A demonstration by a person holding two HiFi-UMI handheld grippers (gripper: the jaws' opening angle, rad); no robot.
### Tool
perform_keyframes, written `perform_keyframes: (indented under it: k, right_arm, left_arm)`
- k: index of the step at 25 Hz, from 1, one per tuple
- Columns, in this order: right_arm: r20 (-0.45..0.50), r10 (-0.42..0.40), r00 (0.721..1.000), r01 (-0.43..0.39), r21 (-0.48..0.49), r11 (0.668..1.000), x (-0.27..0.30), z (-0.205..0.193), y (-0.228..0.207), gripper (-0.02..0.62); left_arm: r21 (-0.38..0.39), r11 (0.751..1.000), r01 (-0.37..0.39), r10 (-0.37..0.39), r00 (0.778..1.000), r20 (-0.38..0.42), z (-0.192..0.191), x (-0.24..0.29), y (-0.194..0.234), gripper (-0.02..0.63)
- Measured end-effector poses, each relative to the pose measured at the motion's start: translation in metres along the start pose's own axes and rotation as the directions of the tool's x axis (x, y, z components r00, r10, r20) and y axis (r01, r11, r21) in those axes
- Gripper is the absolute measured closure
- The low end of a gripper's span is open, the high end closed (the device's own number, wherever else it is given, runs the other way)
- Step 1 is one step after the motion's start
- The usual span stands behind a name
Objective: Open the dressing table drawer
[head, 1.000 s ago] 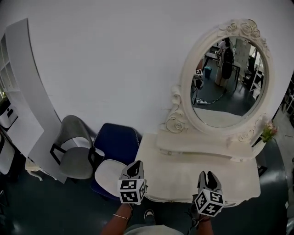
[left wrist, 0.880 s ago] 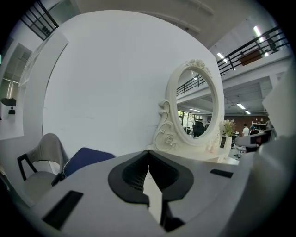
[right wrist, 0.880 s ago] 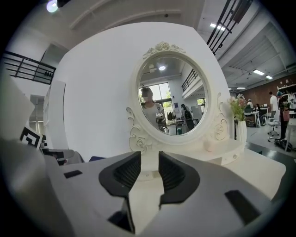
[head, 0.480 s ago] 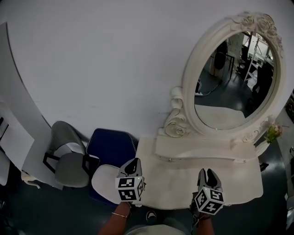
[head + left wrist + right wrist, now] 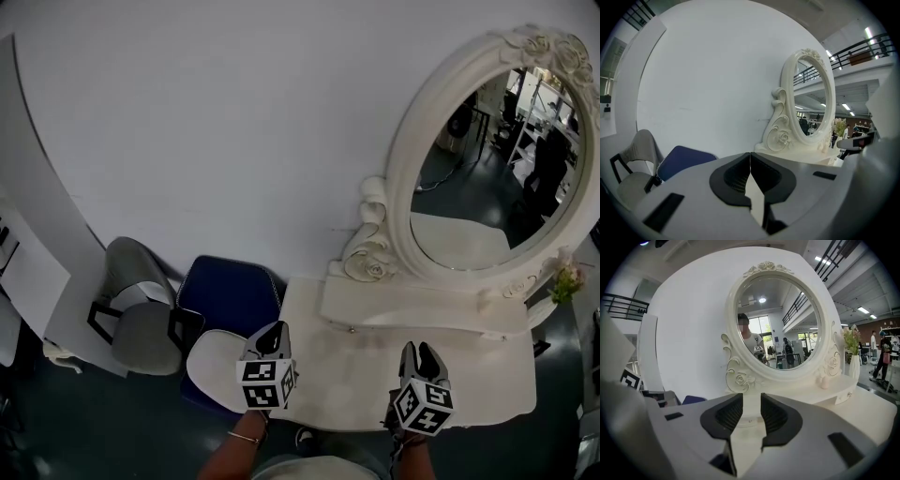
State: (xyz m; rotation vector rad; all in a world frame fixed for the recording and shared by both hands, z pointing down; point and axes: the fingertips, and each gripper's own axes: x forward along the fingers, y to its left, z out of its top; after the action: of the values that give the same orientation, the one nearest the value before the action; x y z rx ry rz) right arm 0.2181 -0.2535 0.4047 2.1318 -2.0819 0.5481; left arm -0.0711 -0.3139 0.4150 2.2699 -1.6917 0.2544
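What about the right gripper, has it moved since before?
Yes. The right gripper has slid forward over the table, closer to the shelf under the mirror.

Open tabletop ahead, mirror walls its back

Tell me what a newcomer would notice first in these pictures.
The oval mirror in its carved white frame dominates the right, standing at the back of the white dressing table against a bare wall. In the foreground, the left tongs, shut, and the right tongs, open and empty, hover near the table's front edge. A blue chair and a grey chair sit to the left.
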Motion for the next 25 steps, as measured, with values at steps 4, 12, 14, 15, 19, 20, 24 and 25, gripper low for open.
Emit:
perform_keyframes:
  k: [4, 12, 14, 15, 19, 20, 24, 25]
  right_arm:
    - [0.001, 0.025, 1.000, -0.025, -0.004, 1.000, 0.016, 0.008, 0.007, 0.469]
    - [-0.013, 0.076, 0.997, -0.076, -0.019, 0.997, 0.040, 0.014, 0.025, 0.469]
    - [-0.018, 0.086, 0.996, -0.086, -0.023, 0.996, 0.045, 0.014, 0.028, 0.469]
    - [-0.020, 0.091, 0.996, -0.092, -0.025, 0.995, 0.048, 0.014, 0.030, 0.469]
    - [-0.033, 0.115, 0.993, -0.116, -0.036, 0.993, 0.058, 0.014, 0.039, 0.469]
    - [-0.036, 0.123, 0.992, -0.124, -0.039, 0.992, 0.061, 0.014, 0.041, 0.469]
    - [-0.053, 0.156, 0.986, -0.158, -0.052, 0.986, 0.073, 0.014, 0.055, 0.469]
    - [-0.059, 0.164, 0.985, -0.167, -0.055, 0.984, 0.076, 0.013, 0.058, 0.469]
  left_arm:
    - [0.003, 1.000, -0.016, 0.016, 1.000, 0.003, 0.005, 0.004, 0.005, 0.586]
    - [-0.010, 0.998, -0.054, 0.054, 0.999, -0.006, 0.006, 0.010, 0.019, 0.586]
    - [-0.013, 0.998, -0.067, 0.067, 0.998, -0.004, 0.007, 0.010, 0.025, 0.586]
    - [-0.015, 0.997, -0.074, 0.074, 0.997, -0.003, 0.008, 0.010, 0.027, 0.586]
    - [-0.025, 0.994, -0.103, 0.103, 0.995, -0.003, 0.007, 0.009, 0.037, 0.586]
    - [-0.029, 0.993, -0.111, 0.111, 0.994, -0.005, 0.006, 0.008, 0.040, 0.586]
    - [-0.043, 0.988, -0.148, 0.147, 0.989, -0.021, 0.000, 0.003, 0.054, 0.586]
    - [-0.047, 0.986, -0.157, 0.156, 0.987, -0.026, -0.002, 0.002, 0.057, 0.586]
